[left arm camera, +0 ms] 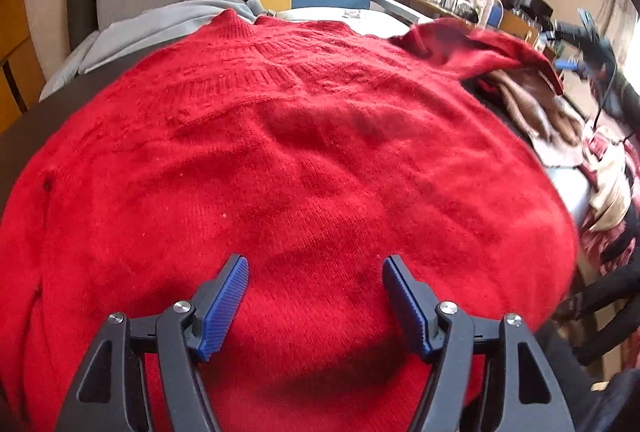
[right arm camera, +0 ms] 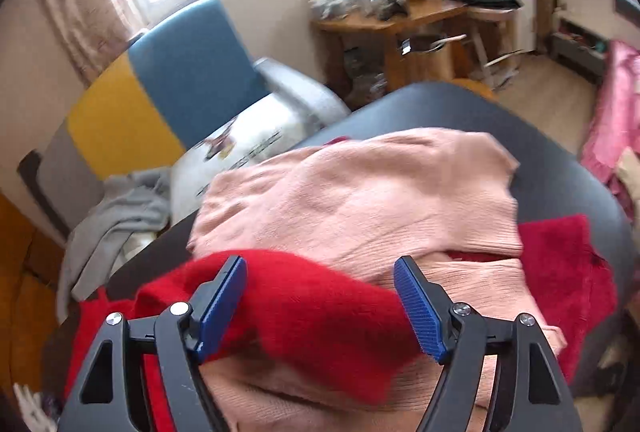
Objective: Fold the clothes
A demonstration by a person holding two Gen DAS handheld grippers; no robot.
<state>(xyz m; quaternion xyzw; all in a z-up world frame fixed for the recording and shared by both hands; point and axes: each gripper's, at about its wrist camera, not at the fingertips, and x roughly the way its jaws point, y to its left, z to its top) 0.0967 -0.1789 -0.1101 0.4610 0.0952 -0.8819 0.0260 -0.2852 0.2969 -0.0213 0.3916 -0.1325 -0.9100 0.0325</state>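
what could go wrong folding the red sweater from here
The right gripper is open around a red sleeve lying on the pink sweater; closing deep might pinch both garments. The left gripper hovers open over the red sweater, whose far sleeve is bunched, so a fold may trap wrinkles.

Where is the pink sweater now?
In the right wrist view the pink sweater lies on the dark table, ahead of the open right tool, partly over the red sweater.
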